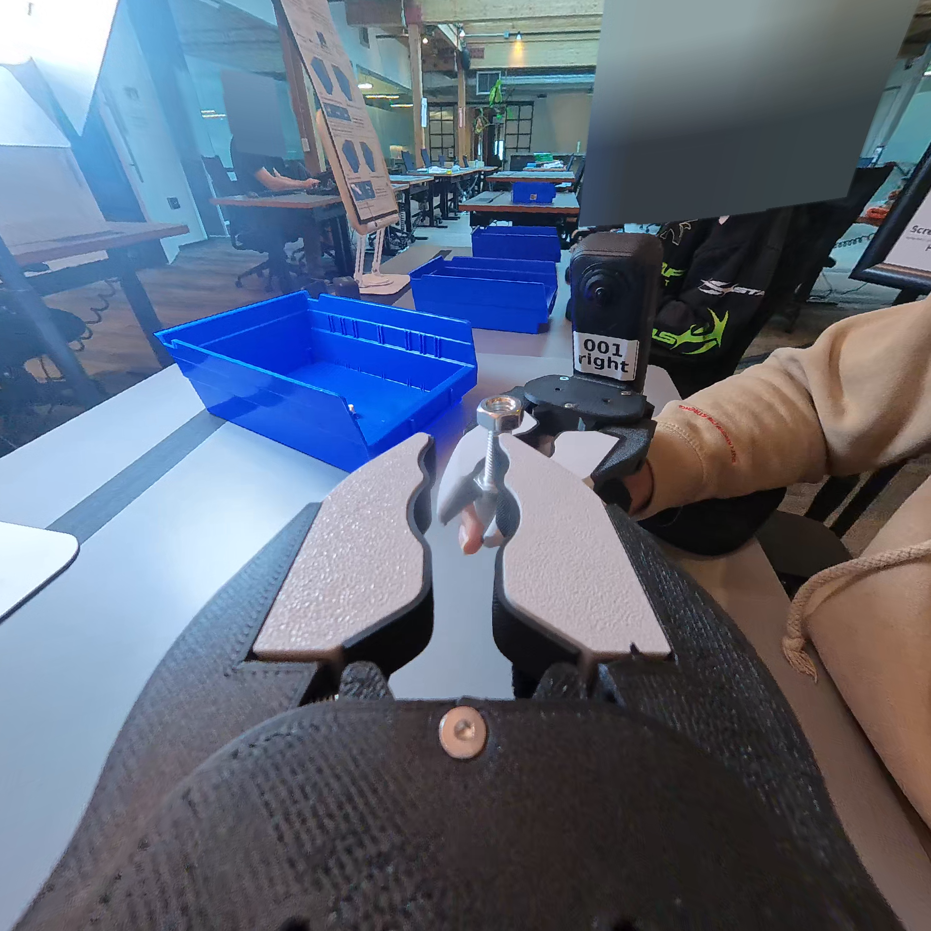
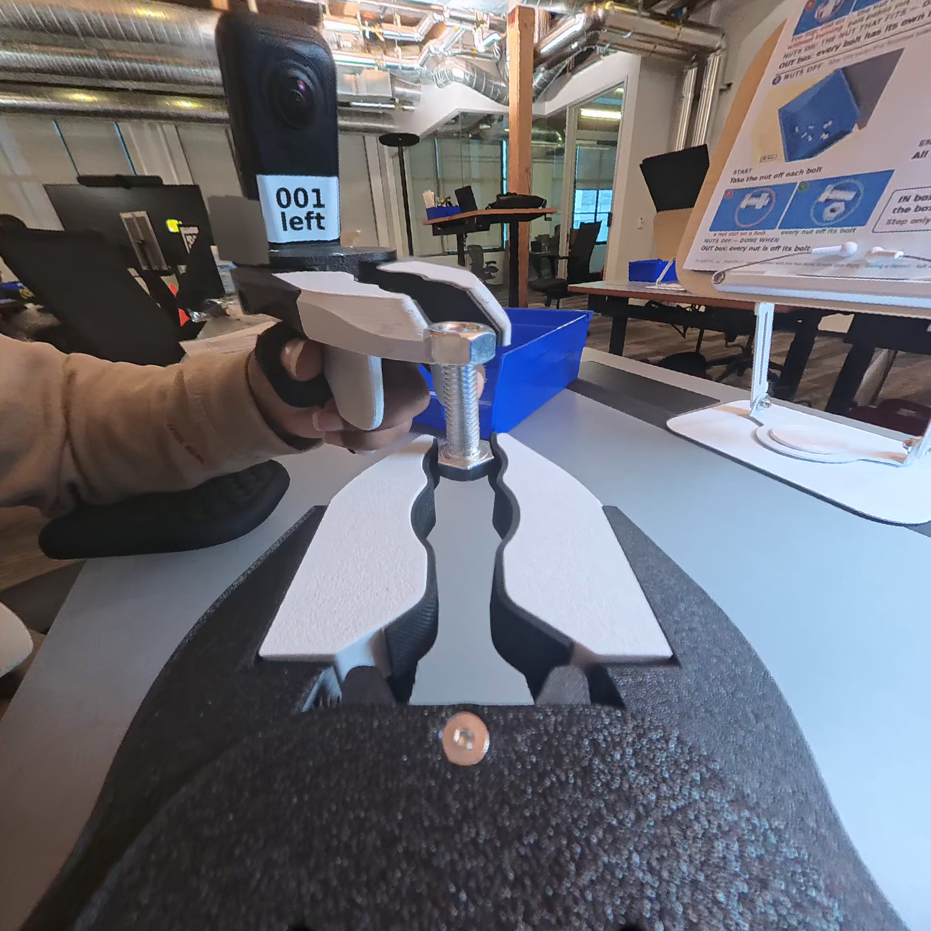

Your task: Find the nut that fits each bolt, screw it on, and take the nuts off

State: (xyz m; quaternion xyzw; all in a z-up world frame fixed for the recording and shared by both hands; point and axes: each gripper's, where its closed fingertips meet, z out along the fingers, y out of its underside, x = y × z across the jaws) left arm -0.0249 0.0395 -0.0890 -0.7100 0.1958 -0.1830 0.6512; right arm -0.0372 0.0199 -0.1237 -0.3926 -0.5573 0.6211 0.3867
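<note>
Bolt (image 2: 462, 403) upright above the tabletop (image 2: 705, 529), held between both claws. Left claw (image 2: 466, 335) reaches in from the left, narrowed on the nut (image 2: 463, 343) at the top of the thread; in its own view the fingertips (image 1: 524, 468) look closed beside the shaft, though the contact itself is hard to make out. Right claw (image 2: 464, 453) lower, clamped on the hex head at the bolt's base. Blue bin (image 1: 322, 368) beyond, toward the far-left edge, more bins (image 1: 483, 292) behind it. White stand (image 2: 806, 453) with instruction board at the far-right edge. Open office with desks and chairs behind
</note>
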